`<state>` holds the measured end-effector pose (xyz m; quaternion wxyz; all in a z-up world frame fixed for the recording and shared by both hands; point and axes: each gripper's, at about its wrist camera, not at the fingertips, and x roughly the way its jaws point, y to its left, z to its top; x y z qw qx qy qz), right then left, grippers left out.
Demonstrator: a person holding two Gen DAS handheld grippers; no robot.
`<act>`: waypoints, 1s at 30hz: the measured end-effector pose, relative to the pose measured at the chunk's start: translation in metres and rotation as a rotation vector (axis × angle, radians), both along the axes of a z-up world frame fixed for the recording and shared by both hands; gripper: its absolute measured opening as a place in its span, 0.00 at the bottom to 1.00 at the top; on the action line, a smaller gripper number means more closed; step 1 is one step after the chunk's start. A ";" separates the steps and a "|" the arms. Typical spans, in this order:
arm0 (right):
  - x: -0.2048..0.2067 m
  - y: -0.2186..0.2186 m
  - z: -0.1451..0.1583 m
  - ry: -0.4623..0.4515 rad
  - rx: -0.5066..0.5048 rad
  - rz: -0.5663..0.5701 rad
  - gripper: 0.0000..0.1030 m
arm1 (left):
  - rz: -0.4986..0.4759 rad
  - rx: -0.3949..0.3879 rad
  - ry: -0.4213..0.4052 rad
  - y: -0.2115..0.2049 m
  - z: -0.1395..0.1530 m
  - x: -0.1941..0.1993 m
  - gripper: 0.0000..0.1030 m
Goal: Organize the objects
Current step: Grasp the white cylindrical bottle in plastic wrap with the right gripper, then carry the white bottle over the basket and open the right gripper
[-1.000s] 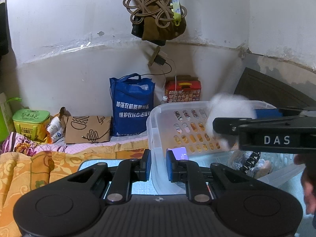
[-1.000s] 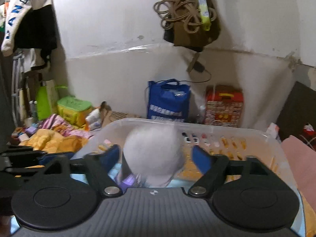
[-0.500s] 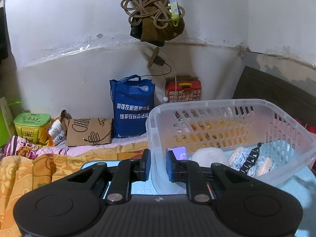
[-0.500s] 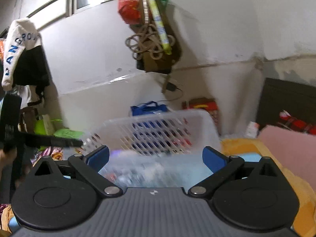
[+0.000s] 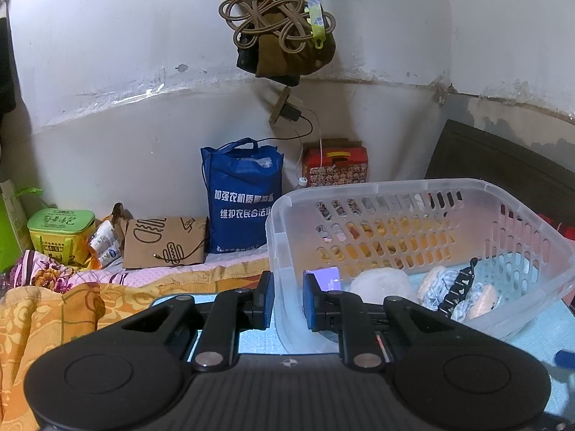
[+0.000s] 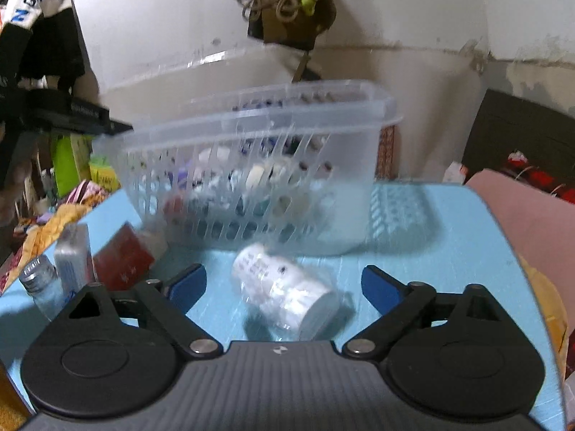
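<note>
A clear plastic basket [image 5: 424, 194] stands on a light blue table [image 6: 449, 237]. My left gripper [image 5: 286, 300] is shut on the basket's near-left rim. Inside lie a white fluffy ball [image 5: 381, 282], a purple card [image 5: 329, 274], a black hair clip [image 5: 461, 283] and striped bundles [image 5: 449, 287]. In the right wrist view the basket [image 6: 251, 165] is blurred. My right gripper [image 6: 284, 287] is open and empty, with a white printed bottle [image 6: 284, 294] lying on its side between the fingers.
A red box [image 6: 124, 258], a clear bottle [image 6: 39, 287] and a clear flat case [image 6: 72, 255] sit at the table's left. Behind stand a blue bag [image 5: 242, 194], a red tin [image 5: 336, 161], a green box [image 5: 59, 230] and a paper bag [image 5: 165, 242]. Orange bedding [image 5: 54, 309] lies left.
My right gripper let go of the white fluffy ball into the basket, drew back and dropped low to the table in front of the basket. My left gripper stayed shut on the rim.
</note>
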<state>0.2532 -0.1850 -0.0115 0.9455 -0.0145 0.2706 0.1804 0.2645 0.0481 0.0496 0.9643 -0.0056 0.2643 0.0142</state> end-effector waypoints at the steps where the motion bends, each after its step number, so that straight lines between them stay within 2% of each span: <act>1: 0.002 0.003 -0.002 0.011 -0.011 0.008 0.91 | 0.000 -0.004 0.000 0.000 0.000 0.000 0.20; 3: -0.002 0.006 -0.009 0.018 -0.043 0.007 0.88 | -0.001 -0.008 0.002 0.000 0.000 0.000 0.20; 5: 0.000 0.008 -0.013 0.030 -0.061 0.008 0.78 | -0.002 -0.012 0.003 0.001 0.001 0.000 0.20; 6: 0.000 0.008 -0.014 0.037 -0.067 0.006 0.69 | -0.003 -0.013 0.003 0.001 0.001 0.000 0.20; 7: 0.001 0.008 -0.015 0.041 -0.072 0.005 0.68 | -0.003 -0.014 0.003 0.001 0.001 0.000 0.20; 15: -0.018 0.015 0.002 -0.047 -0.075 0.003 0.64 | -0.001 -0.026 0.005 0.002 0.002 0.000 0.20; 24: -0.025 0.020 0.007 -0.058 -0.059 0.024 0.63 | -0.001 -0.010 0.001 0.001 0.001 0.000 0.20; 30: -0.036 0.018 0.019 -0.104 -0.024 0.019 0.63 | -0.002 -0.011 0.001 0.002 0.000 0.000 0.20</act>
